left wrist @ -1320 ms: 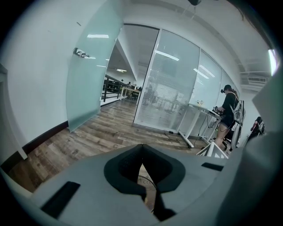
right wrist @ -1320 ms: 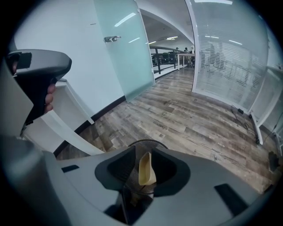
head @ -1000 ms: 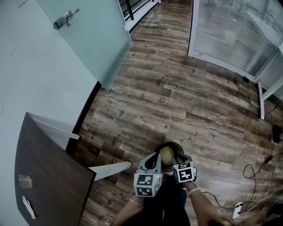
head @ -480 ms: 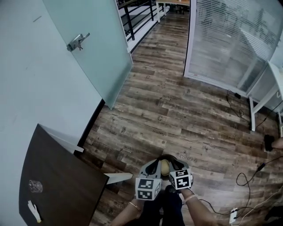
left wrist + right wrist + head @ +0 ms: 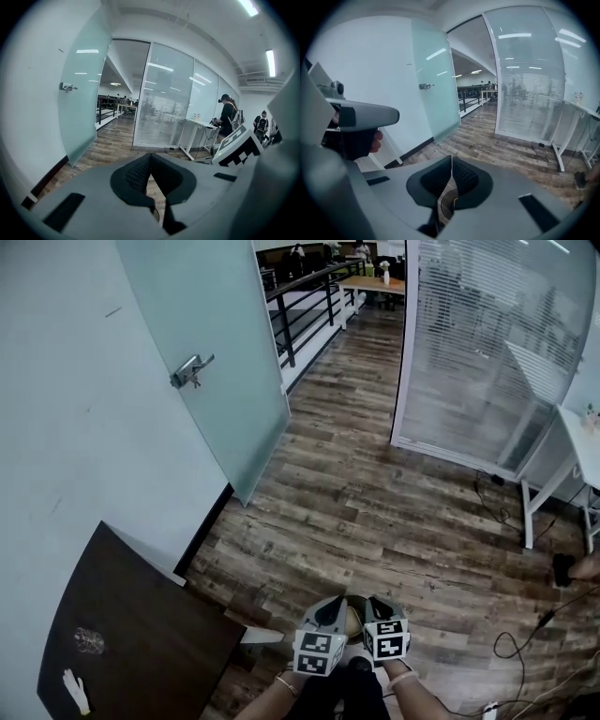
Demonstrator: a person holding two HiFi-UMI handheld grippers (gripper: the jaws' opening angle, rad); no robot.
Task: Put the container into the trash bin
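In the head view both grippers sit side by side at the bottom middle, above the floor. Between them shows the beige container (image 5: 352, 620), lying below in the dark round trash bin, which the grippers mostly hide. My left gripper (image 5: 334, 606) has its tips together with nothing between them (image 5: 150, 157). My right gripper (image 5: 371, 606) is closing its jaws on nothing (image 5: 451, 161). Through the gap below its tips I see the bin's round rim (image 5: 442, 206) far beneath.
A dark brown table (image 5: 141, 643) with a small glass (image 5: 89, 640) stands at the lower left by the wall. A frosted glass door (image 5: 220, 352) is at the left and a glass partition (image 5: 487, 343) at the right. Cables (image 5: 525, 634) trail over the wood floor. People stand beyond a white desk (image 5: 201, 126).
Both grippers have come up away from the bin and container. The head view has tipped up, showing more of the corridor, and the grippers sit lower in the picture.
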